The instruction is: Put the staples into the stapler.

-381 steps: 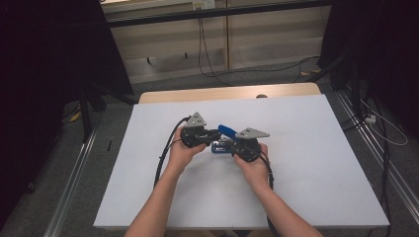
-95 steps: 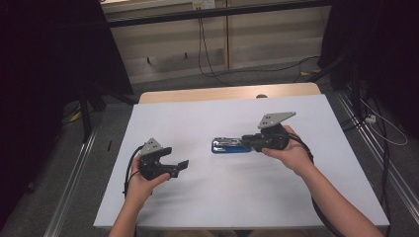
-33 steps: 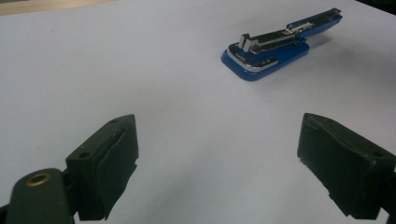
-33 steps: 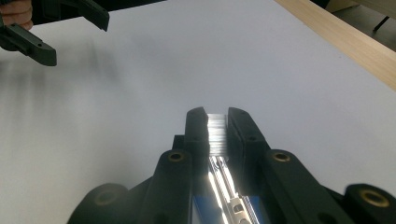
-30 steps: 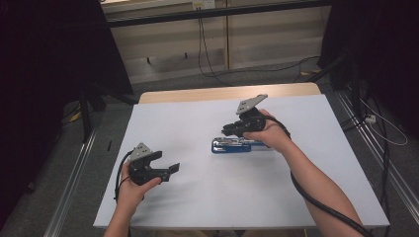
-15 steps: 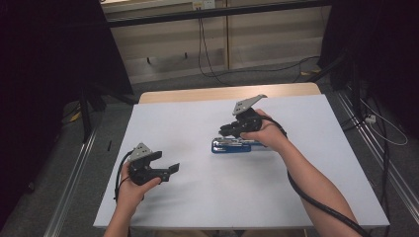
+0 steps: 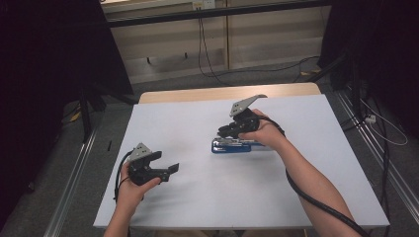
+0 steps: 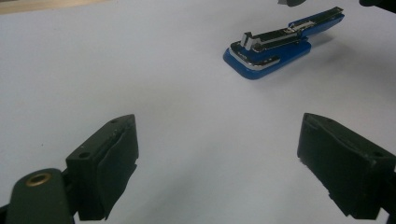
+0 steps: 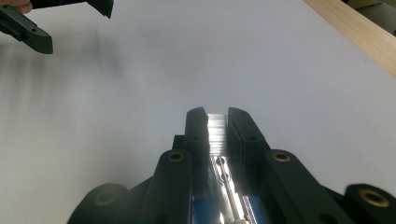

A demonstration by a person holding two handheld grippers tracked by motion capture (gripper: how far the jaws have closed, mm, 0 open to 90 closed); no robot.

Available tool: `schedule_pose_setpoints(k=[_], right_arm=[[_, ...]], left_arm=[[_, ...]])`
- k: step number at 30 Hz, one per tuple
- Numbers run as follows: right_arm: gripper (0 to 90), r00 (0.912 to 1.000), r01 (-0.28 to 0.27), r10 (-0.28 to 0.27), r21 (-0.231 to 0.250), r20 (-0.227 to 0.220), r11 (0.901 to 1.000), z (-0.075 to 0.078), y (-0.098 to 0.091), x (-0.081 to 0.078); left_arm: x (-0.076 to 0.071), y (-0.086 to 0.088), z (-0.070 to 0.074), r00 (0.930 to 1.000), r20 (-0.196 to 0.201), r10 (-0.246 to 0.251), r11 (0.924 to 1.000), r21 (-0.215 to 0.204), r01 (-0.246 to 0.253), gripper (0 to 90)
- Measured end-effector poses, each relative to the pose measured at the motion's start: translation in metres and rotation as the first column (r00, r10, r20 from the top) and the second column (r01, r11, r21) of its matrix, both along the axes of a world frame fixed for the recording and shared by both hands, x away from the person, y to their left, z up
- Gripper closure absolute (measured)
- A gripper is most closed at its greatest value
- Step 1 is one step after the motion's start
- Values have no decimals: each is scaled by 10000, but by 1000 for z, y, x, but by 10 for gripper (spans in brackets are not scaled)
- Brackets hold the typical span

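Item 1: table [image 7: 306, 197]. White top with a pale wood strip along the far edge; it carries everything listed below.

Item 2: blue stapler [image 7: 237, 145]. It lies flat near the middle of the table, slightly to your right of centre, long axis running left to right. In the left gripper view the stapler [image 8: 275, 44] shows a blue base, a metal magazine and its upper arm raised at a shallow angle. Its near end rests on the white surface.

Item 3: your right gripper [image 7: 226, 131]. Your right hand [image 7: 264, 133] holds it directly over the stapler, jaws pointing towards your left and tipped down. In the right gripper view the right gripper [image 9: 217, 123] has its jaws nearly together, clamped on a bright strip of staples [image 9: 216, 133] seated between them, with the stapler's blue body and metal channel just below.

Item 4: your left gripper [image 7: 170, 170]. Your left hand [image 7: 131, 185] holds it at the near left part of the table, well apart from the stapler. Its jaws stand wide and released, with bare table between them, pointing towards the stapler.
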State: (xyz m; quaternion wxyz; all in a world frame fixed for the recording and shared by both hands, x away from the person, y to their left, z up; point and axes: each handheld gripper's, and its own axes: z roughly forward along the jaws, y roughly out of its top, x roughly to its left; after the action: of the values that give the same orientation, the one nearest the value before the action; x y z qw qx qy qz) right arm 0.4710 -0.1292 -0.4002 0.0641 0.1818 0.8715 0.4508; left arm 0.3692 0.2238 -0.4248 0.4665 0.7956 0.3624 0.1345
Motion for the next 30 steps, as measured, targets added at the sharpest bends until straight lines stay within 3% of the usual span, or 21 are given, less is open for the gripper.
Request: schedule_pose_setpoints(k=[9,20,30], right_arm=[[792,9999,-136,134,-459,-47,9989,-4,2,4],[793,9978,-667,667,-749,-22,9950,-13,3,10],[793,9933,-1157,1155,-757,-66,9904,-18,5,17]], left_arm=[[0,-1,-1,10000,-16,-77,9999,93,77,127],[0,-2,-2,10000,-79,-56,10000,75,56,127],[1,1,-5,9999,-164,23,9999,103,-21,127]])
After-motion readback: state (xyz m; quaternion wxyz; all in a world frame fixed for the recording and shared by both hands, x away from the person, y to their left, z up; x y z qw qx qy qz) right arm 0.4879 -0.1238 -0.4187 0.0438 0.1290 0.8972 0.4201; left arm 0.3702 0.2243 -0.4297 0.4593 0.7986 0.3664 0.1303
